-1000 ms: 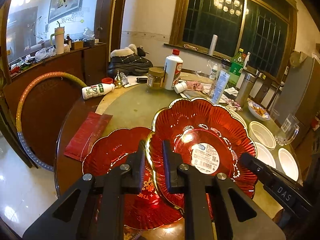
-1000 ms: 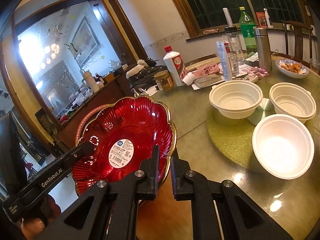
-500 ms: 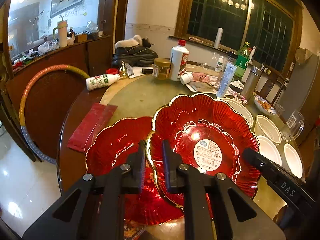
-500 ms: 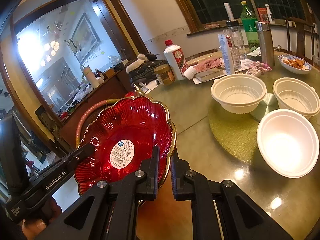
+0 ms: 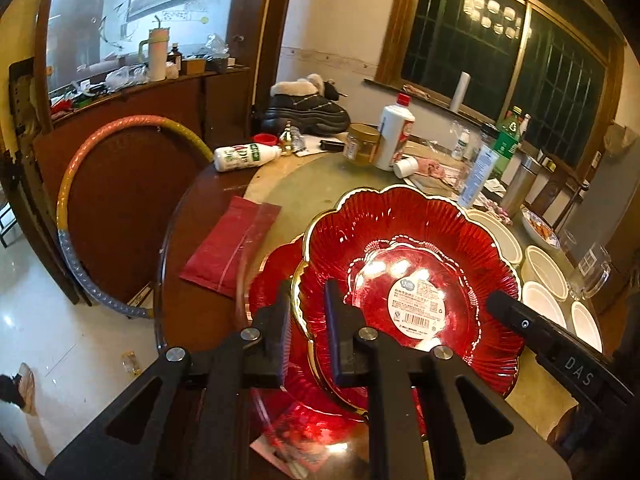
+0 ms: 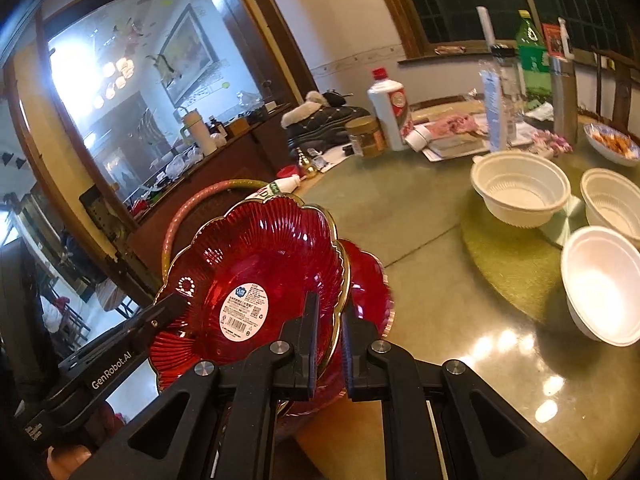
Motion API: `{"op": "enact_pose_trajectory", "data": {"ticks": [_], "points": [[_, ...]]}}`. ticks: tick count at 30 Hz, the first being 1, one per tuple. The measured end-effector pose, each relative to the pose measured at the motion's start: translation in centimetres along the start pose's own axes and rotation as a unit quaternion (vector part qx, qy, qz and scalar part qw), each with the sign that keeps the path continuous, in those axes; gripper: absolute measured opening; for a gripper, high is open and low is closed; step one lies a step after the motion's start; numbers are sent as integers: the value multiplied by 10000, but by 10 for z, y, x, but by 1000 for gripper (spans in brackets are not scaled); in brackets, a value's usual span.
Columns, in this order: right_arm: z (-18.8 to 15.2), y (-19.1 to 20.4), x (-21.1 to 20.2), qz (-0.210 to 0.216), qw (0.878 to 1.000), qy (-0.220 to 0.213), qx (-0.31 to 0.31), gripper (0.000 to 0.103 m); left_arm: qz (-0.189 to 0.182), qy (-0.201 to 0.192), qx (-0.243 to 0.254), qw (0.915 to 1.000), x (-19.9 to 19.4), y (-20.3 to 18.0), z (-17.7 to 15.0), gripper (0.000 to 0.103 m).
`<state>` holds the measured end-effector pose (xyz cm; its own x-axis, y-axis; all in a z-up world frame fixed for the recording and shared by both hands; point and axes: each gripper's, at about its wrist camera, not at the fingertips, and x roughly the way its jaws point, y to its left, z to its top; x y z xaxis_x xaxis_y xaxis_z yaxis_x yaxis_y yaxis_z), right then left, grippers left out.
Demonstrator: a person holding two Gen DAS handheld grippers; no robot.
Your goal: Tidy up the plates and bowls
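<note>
A: Why two tongs on one plate (image 5: 404,264)?

B: It's wide and fluted. The left tongs (image 5: 307,312) and right tongs (image 6: 329,336) are each clamped on opposite rims, holding it level just above the second plate (image 6: 366,280), probably for stacking.

A: And around it?

B: A glossy round tabletop (image 6: 440,300), white bowls (image 6: 520,188) to the right, bottles behind, dark window (image 5: 500,36).
</note>
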<state>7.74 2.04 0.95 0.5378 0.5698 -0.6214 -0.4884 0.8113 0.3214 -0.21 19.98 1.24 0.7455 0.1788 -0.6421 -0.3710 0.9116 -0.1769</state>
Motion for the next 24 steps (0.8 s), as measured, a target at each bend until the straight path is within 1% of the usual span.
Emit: {"op": "enact_pose_trajectory", "data": {"ticks": [3,7,12,19,24], "points": [[-2,7,8,-105,9999,63,-30,9,44,68,4,10000,9,3,1,14],[-7,0,19,-224,9994,246,56,9,6,328,-13,9995,27,5,-4,13],[-10,-3,31,-337,9986,416,54,9,-3,498,-87,9987,38,8,-11,14],[-12,-4,42,-466,9972,577,14,9,1,643,-75,9979,48,8,-14,14],[-13,-9,44,-472,9967,666,11,9,16,703,-50,9975,51,6,-18,14]]}}
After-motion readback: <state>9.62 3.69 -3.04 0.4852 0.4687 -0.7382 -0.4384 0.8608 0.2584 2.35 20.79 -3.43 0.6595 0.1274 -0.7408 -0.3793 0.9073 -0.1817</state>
